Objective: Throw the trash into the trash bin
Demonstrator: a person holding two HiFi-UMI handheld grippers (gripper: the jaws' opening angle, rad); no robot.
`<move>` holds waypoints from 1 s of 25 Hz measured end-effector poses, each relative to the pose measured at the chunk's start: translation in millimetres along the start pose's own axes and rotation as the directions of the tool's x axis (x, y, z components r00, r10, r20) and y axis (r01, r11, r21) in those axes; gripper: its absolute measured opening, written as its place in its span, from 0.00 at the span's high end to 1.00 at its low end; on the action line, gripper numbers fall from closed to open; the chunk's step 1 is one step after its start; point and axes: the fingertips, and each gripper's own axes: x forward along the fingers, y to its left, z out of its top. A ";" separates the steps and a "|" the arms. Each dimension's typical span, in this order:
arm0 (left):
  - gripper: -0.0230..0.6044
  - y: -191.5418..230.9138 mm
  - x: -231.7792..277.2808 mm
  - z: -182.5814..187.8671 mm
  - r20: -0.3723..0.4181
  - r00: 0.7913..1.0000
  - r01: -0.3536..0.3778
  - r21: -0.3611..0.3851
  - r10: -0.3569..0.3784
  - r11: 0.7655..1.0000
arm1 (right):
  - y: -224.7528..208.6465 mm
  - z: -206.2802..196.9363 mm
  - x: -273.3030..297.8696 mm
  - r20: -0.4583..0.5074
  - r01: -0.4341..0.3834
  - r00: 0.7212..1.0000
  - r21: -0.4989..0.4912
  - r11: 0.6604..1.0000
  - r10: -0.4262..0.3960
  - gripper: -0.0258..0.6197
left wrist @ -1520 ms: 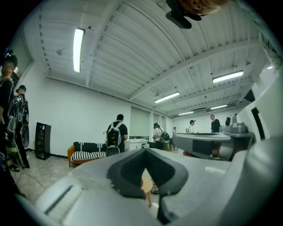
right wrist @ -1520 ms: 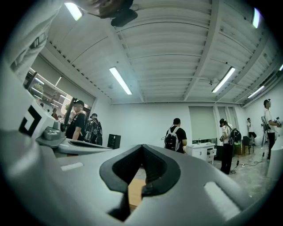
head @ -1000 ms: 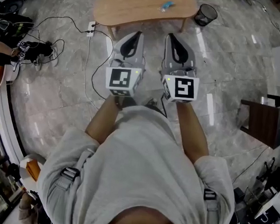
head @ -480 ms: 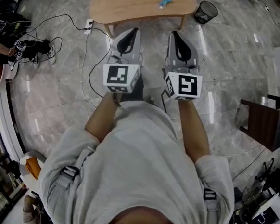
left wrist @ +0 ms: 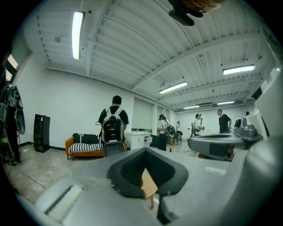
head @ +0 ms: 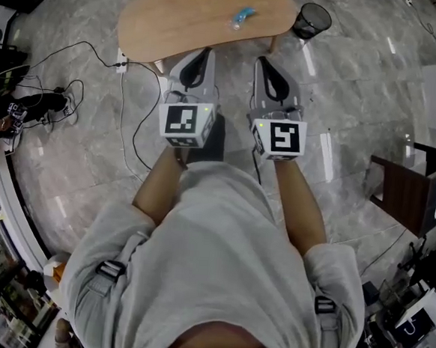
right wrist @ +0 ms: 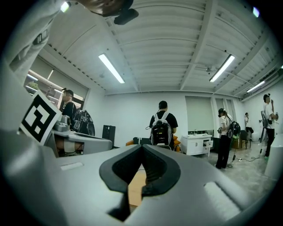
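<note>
Trash (head: pixel 241 15), a small blue scrap, lies on the wooden table (head: pixel 177 24) toward its 2 o'clock side, and nothing touches it. A black bin (head: pixel 313 19) stands on the floor just beside the table's 3 o'clock end. The left gripper (head: pixel 206 54) and right gripper (head: pixel 263 60) sit side by side near the table's 6 o'clock edge, pointing to 12. Both have their jaws pressed together, with nothing between them.
</note>
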 end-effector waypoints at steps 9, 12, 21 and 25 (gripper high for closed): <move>0.93 74.7 121.3 -15.4 -0.082 0.996 0.042 -0.059 -0.047 0.997 | -39.8 -23.1 133.2 -0.103 0.013 0.995 0.026 1.000 -0.010 0.95; 0.93 91.6 146.4 -23.0 -0.108 0.991 0.073 -0.059 -0.079 0.996 | -45.2 -35.9 165.6 -0.146 0.006 0.989 -0.001 1.000 -0.006 0.95; 0.93 101.1 212.2 -66.0 -0.205 0.968 0.124 -0.106 -0.144 0.987 | -79.1 -84.6 225.4 -0.260 0.000 0.966 0.020 1.000 0.005 0.95; 0.93 107.1 254.2 -89.5 -0.228 0.966 0.101 -0.109 -0.124 0.989 | -99.6 -119.4 257.3 -0.290 -0.017 0.957 0.061 0.998 0.034 0.95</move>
